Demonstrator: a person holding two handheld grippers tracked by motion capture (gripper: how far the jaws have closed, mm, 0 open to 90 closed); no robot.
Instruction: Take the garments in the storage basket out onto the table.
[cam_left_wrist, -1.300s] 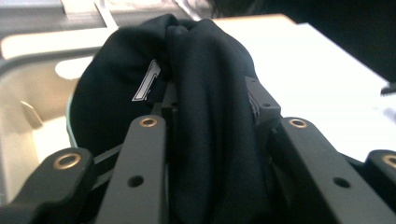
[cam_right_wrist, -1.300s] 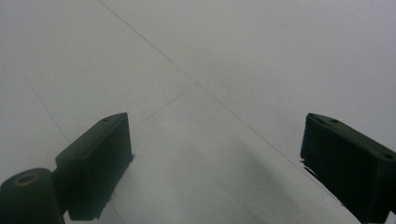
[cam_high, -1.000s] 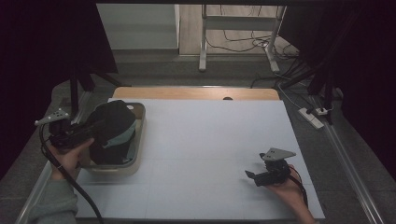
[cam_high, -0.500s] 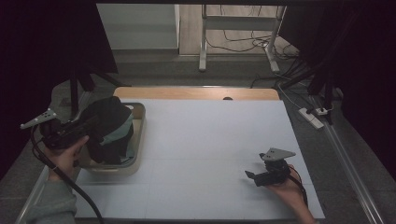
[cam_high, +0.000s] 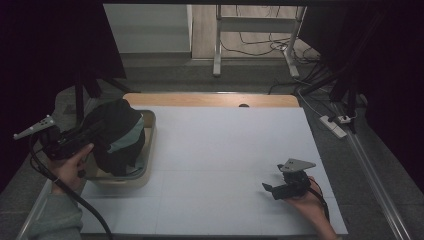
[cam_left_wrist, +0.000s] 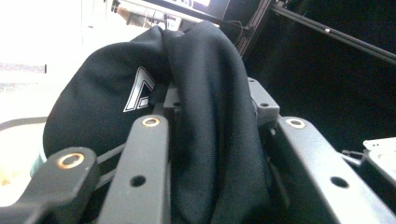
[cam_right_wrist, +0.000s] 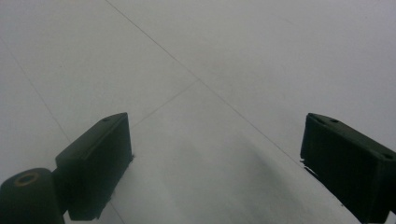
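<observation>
**Left gripper clamped on garment; withdrawal from tray under way**

The left gripper (cam_high: 92, 134) is closed on a fold of the black garment (cam_high: 117, 135). In the left gripper view the cloth (cam_left_wrist: 205, 116) is bunched between the two jaws, with a white logo (cam_left_wrist: 139, 95) beside the grip point. The garment sits piled in the beige tray (cam_high: 148, 150) at the left edge of the counter (cam_high: 225, 150), rising above the tray's rim.

Change since one second ago: the left hand (cam_high: 70, 167) has shifted outward, toward the counter's left edge, and the garment's near side has been drawn up and over with it. The bulk of the cloth remains inside the tray.

Judgement: the grip is secure and the lift-out step has begun but is not complete. More pull is likely needed before the cloth clears the rim.

The right gripper (cam_high: 272, 189) rests on the counter at the near right, well apart from the tray. Its jaws stand apart with nothing between them.
</observation>
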